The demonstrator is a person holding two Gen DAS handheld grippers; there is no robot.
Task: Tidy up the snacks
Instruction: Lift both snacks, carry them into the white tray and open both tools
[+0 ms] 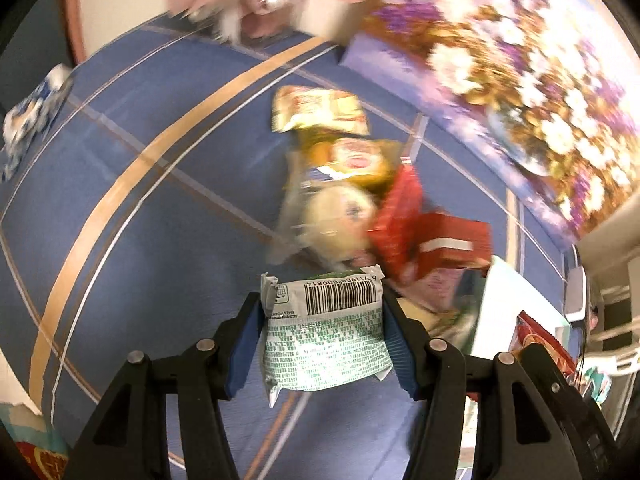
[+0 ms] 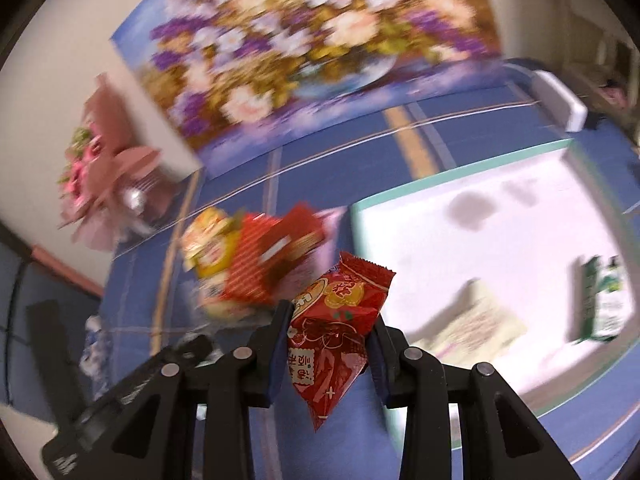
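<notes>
My left gripper [image 1: 322,304] is shut on a green and white snack packet [image 1: 324,336], barcode side up, held above the blue tablecloth. Beyond it lies a pile of snacks [image 1: 352,184]: yellow packets, a pale one and red boxes. My right gripper [image 2: 330,320] is shut on a red snack packet [image 2: 336,328], held above the cloth. The same pile [image 2: 248,264] lies just beyond it to the left. A white tray with a teal rim [image 2: 472,216] lies to the right, holding a pale packet [image 2: 476,324] and a green and white packet [image 2: 604,300].
A large flower painting [image 2: 304,48] leans against the wall at the table's back; it also shows in the left wrist view [image 1: 520,72]. A pink bouquet [image 2: 100,176] stands at the left. A blue and white packet [image 1: 32,116] lies far left. The tray's corner [image 1: 508,308] shows at right.
</notes>
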